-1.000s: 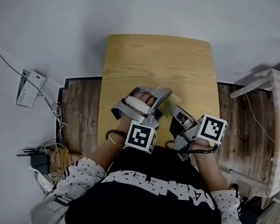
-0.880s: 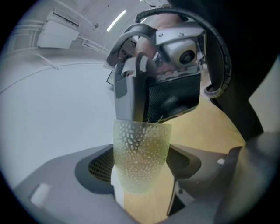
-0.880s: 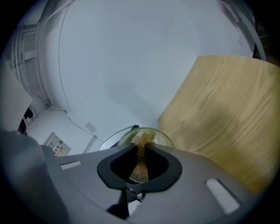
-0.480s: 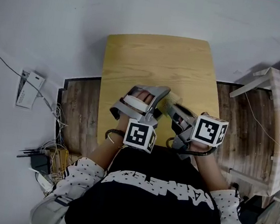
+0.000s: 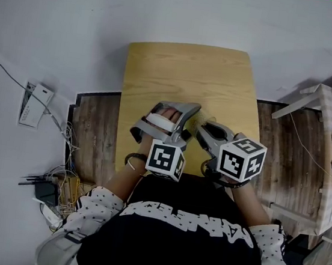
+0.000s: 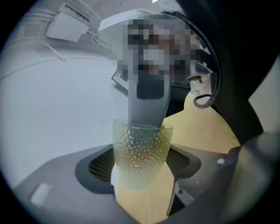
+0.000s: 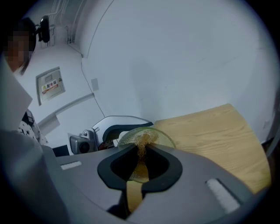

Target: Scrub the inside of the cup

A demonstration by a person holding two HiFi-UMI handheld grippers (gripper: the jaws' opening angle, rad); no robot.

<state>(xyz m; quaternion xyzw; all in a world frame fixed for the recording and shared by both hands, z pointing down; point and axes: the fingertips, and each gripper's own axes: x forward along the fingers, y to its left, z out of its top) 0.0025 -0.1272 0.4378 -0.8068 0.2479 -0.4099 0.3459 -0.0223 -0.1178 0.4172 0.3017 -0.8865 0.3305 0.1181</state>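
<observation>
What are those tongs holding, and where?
The left tongs grip a pale green dimpled glass cup by its lower sides; the right tongs pinch a brown fibrous scrubber lengthwise.

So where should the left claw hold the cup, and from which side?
Grip the cup across the lower half of its dimpled wall, from the side, as the left claw does: that leaves the mouth open to the scrubber.

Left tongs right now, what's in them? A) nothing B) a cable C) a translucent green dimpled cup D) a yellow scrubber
C: the left gripper view shows the left tongs shut on the sides of the translucent green dimpled cup, while the yellow scrubber sits in the right tongs instead.
</observation>
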